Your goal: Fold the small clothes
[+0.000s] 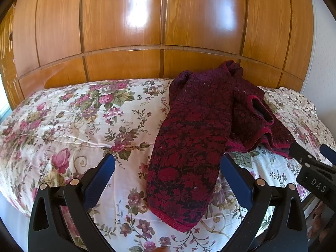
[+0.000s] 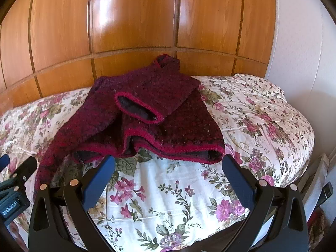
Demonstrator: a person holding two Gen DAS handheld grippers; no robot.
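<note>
Knit: dark red sweater lies crumpled on the bed, toward its far edge against the wooden panel; not yet folded.
Long sleeve: trails toward the near left edge of the bed, cuff nearest the left hand-held gripper; probably the easiest first grasp.
Left hand-held gripper: jaws fully apart, nothing between the pads, angled down above the sleeve.
Body hem: bunched in waves, so the garment likely needs spreading flat before any fold.
Short sleeve: lies doubled over the body, opening facing the cameras.
Right hand-held gripper: jaws fully apart, empty, poised just short of the hem, apart from it.
Bed cover: floral quilt, soft; pads may catch it together with the knit.
</note>
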